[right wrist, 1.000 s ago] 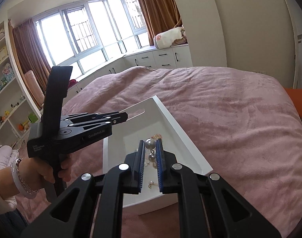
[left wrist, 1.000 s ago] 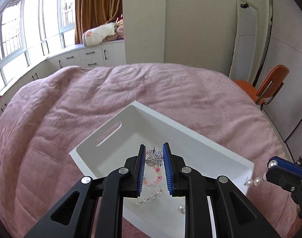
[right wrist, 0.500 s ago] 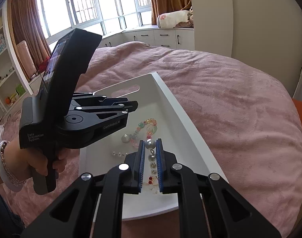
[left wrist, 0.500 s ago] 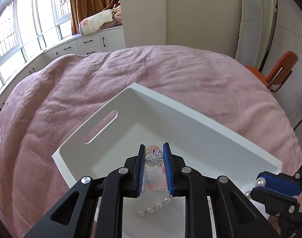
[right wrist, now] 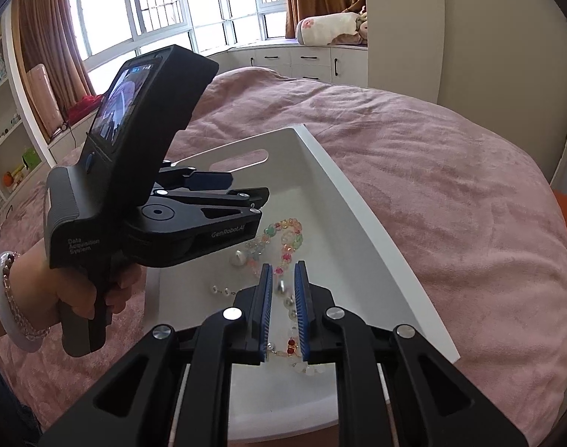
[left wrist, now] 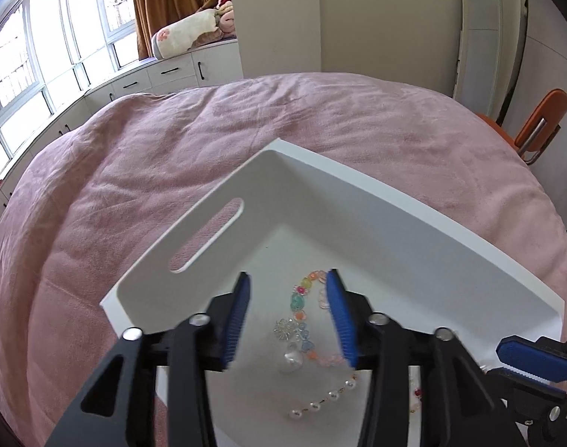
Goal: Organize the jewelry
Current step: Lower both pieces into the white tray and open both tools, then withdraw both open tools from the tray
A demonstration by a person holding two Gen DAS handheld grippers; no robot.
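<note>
A white tray [left wrist: 361, 201] with a slot handle in its end wall sits on a bed under a pink blanket [left wrist: 142, 171], and both handheld grippers reach down over it. The left gripper [left wrist: 289, 316] hangs above the tray floor with its blue-padded fingers [left wrist: 238, 313] opening and standing well apart; nothing is pressed between them. Directly below that gap lies a bracelet of coloured beads [left wrist: 302, 298], curled on the tray floor, with a small silver flower charm [left wrist: 285, 329] and a clear bead beside it. A short strand of pearls [left wrist: 322, 400] lies nearer the camera on the same floor. From the right wrist view, the right gripper [right wrist: 283, 298] points down into the tray with its fingers [right wrist: 301, 305] drawn close together, a narrow gap left between them. A pearl drop piece [right wrist: 282, 286] shows in that gap, with more pearls and red beads trailing beneath; whether the pads actually press on it I cannot tell. In the same view a person's left hand [right wrist: 71, 290], a beaded bracelet and a pale bangle on the wrist, grips the handle of the left gripper, which carries a small lit screen. An orange chair [left wrist: 540, 119] stands past the bed's far corner, and a rolled cushion [right wrist: 328, 29] lies on the window seat.
</note>
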